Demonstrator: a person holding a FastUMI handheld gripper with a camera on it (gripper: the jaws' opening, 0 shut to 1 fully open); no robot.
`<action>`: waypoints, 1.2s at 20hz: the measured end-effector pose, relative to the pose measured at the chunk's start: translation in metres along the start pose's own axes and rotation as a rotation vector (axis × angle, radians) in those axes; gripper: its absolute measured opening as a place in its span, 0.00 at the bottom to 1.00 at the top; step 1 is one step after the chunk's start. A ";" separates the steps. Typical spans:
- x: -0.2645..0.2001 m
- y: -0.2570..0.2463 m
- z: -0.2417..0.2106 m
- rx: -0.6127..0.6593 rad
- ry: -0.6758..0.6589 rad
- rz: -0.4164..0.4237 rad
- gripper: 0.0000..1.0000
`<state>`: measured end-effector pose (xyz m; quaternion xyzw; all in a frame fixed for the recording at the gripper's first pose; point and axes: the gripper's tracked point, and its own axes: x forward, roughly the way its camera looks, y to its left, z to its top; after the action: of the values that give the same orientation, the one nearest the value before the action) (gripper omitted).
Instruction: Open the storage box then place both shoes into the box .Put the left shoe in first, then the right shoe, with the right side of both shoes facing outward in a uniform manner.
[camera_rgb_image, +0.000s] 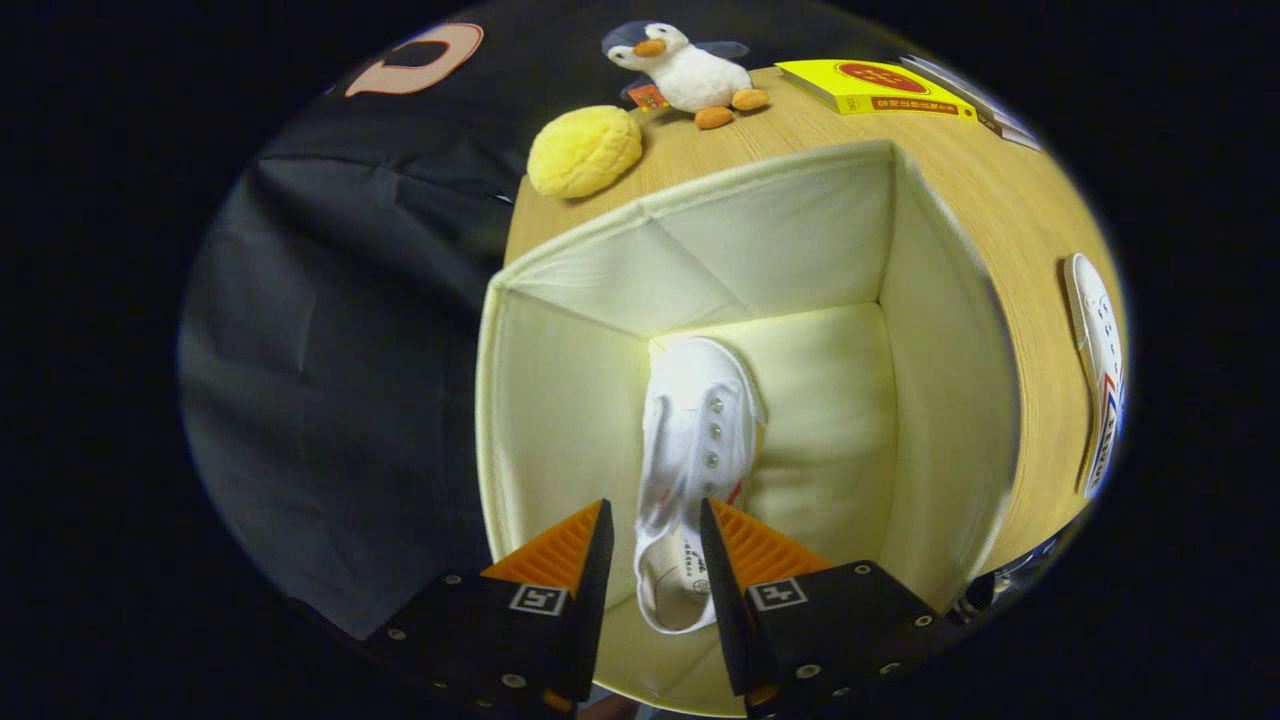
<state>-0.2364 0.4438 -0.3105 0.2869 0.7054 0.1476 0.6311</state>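
Inside the open cream storage box (800, 240), a white shoe (695, 450) is seen lying on the floor of the box, toe pointing away, heel between the fingers of the gripper (655, 560). The fingers are spread, one on each side of the heel; whether they touch it cannot be told. Print on the insole is too small to be read. A second white shoe (1095, 370) is seen on the wooden table (1010, 220) outside the box's right wall, partly cut off. Beyond the box, a yellow ball (585, 150), a plush penguin (685, 70) and a yellow book (875, 88) are noted; the book's lettering is illegible. Black cloth is hung at the left.
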 end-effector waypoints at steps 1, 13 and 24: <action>-0.013 0.004 0.006 -0.021 -0.039 0.041 0.56; -0.148 -0.086 0.083 -0.240 -0.388 0.057 0.92; -0.184 -0.288 0.063 -0.308 -0.371 -0.319 0.96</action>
<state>-0.2311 0.0969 -0.3363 0.0951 0.5833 0.0966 0.8009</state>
